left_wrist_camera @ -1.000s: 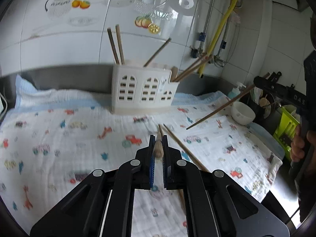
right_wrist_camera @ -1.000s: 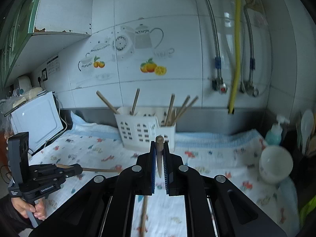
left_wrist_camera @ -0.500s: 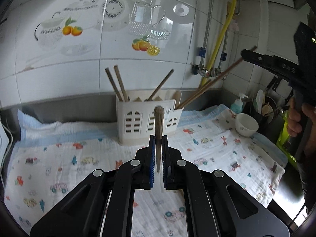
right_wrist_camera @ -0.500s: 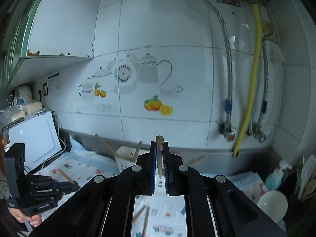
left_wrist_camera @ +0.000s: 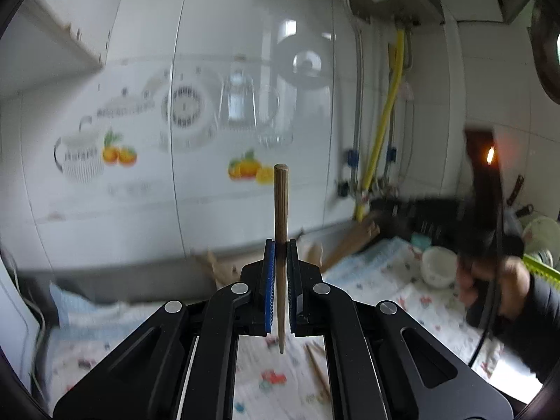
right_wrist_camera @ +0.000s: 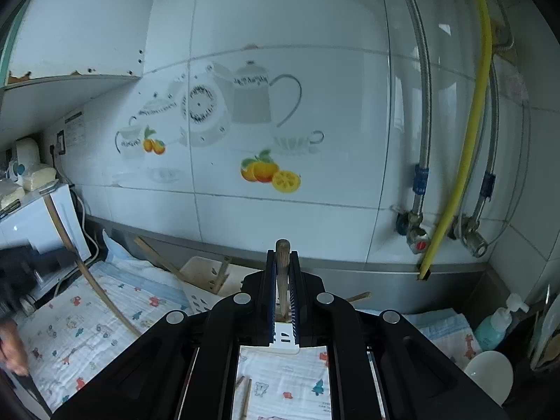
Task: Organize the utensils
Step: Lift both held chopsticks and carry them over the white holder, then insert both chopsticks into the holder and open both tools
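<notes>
My left gripper (left_wrist_camera: pixel 279 245) is shut on a wooden chopstick (left_wrist_camera: pixel 280 217) held upright, high above the cloth. My right gripper (right_wrist_camera: pixel 282 255) is shut on another wooden chopstick (right_wrist_camera: pixel 282 273), also upright, just above the white utensil holder (right_wrist_camera: pixel 206 276), which holds several chopsticks. The holder is mostly hidden behind the left gripper in the left wrist view, with blurred chopsticks (left_wrist_camera: pixel 346 241) sticking out. The right gripper shows blurred at the right of the left wrist view (left_wrist_camera: pixel 420 210). The left gripper and its chopstick (right_wrist_camera: pixel 66 238) show at the left of the right wrist view.
A printed cloth (right_wrist_camera: pixel 80 332) covers the counter, with loose chopsticks (right_wrist_camera: pixel 245 399) lying on it. A white bowl (right_wrist_camera: pixel 490 374) and a soap bottle (right_wrist_camera: pixel 497 325) stand at the right. A white appliance (right_wrist_camera: pixel 31 217) stands at the left. Pipes (right_wrist_camera: pixel 465 161) run down the tiled wall.
Both grippers have risen and tilted upward with their chopsticks; the holder has dropped low in both views. The right gripper has moved closer over the holder.
</notes>
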Tool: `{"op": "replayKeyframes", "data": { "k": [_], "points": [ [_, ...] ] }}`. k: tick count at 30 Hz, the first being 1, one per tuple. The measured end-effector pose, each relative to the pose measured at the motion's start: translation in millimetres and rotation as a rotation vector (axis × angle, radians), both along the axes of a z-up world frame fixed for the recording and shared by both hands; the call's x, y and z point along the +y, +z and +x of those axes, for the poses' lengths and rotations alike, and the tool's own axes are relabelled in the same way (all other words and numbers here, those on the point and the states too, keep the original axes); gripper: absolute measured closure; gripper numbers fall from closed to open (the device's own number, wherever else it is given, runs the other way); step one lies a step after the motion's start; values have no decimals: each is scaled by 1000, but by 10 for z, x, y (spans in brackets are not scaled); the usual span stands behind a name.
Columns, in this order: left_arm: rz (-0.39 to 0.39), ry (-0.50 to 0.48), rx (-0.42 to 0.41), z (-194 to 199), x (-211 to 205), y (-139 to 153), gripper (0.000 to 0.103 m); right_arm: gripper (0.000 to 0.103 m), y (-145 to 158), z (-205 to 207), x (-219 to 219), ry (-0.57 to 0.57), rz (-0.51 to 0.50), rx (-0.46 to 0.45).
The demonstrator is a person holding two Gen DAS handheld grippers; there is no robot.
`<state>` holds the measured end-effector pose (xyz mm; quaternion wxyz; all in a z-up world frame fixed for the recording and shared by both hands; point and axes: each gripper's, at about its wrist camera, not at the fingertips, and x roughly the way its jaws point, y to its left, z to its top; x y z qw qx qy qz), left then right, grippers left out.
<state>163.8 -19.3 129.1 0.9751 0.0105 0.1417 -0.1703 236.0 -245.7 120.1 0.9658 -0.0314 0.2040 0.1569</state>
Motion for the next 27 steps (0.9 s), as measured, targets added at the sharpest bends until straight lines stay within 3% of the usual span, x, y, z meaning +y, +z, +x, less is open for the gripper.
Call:
{"op": "replayKeyframes", "data": {
  "k": [7, 13, 16, 27],
  "points": [
    [10, 36, -108, 199, -56, 394, 98, 96, -161, 155, 28, 4, -22, 41],
    [7, 61, -150, 433, -100, 549, 98, 93, -176, 151, 46, 9, -41, 24],
    [13, 73, -156, 577, -127, 546, 98, 82, -154, 103, 41, 9, -50, 4],
    [-32, 120, -119, 1060, -105, 282, 98, 77, -214, -321, -47, 32, -41, -41]
  ]
}}
